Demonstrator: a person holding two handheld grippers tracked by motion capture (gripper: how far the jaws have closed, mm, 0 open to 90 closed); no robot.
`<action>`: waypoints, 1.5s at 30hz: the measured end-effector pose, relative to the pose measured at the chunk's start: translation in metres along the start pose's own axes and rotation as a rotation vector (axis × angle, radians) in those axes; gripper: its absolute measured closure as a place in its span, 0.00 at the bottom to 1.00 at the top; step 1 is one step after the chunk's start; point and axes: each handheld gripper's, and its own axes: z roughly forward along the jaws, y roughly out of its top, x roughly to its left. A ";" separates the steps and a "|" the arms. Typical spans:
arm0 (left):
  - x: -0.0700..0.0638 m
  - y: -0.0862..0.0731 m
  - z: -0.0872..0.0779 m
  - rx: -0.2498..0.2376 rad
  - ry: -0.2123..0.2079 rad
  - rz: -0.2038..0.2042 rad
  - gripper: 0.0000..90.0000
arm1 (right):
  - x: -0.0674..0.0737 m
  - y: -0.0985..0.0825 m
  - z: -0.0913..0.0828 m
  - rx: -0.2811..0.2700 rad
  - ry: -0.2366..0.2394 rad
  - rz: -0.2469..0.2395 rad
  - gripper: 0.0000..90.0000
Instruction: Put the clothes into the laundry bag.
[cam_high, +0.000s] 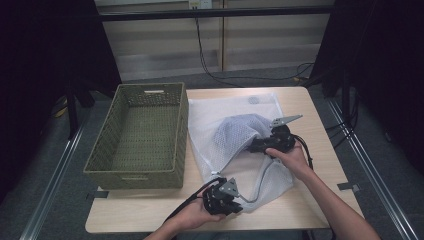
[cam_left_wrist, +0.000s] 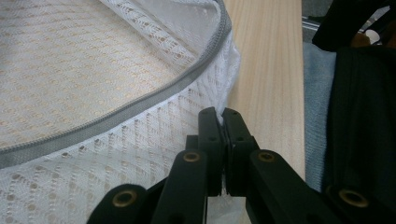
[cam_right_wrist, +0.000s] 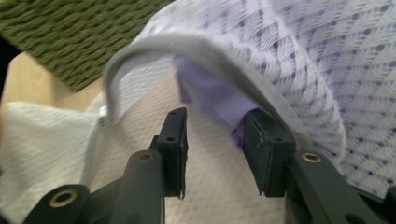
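A white mesh laundry bag (cam_high: 220, 112) lies on the table, bulging around a lavender garment (cam_high: 237, 131) inside it. My left gripper (cam_high: 218, 181) is at the bag's near corner, shut on the mesh edge just below the grey zipper (cam_left_wrist: 140, 102); in the left gripper view the jaws (cam_left_wrist: 219, 114) meet with thin mesh pinched between them. My right gripper (cam_high: 251, 146) reaches into the bag's mouth from the right. In the right gripper view its jaws (cam_right_wrist: 217, 123) stand apart under the lifted zipper edge (cam_right_wrist: 187, 44), and the lavender garment (cam_right_wrist: 210, 95) lies just ahead, touching the right jaw's tip.
An olive woven basket (cam_high: 135, 177) stands at the table's left, right beside the bag, and its wall (cam_right_wrist: 79, 32) shows beyond the bag's mouth. Bare wooden table (cam_high: 310, 125) runs along the right and front edges. A person's forearms come in from below.
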 end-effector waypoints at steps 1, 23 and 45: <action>0.000 0.000 0.000 -0.002 0.000 -0.003 0.98 | 0.002 -0.001 -0.003 -0.003 0.003 -0.001 0.67; 0.001 0.000 0.001 -0.008 -0.014 -0.012 0.97 | 0.008 0.011 -0.022 -0.145 -0.043 -0.018 0.55; 0.000 0.000 0.000 0.002 -0.005 0.000 0.96 | 0.010 0.018 -0.018 -0.150 -0.038 -0.044 0.97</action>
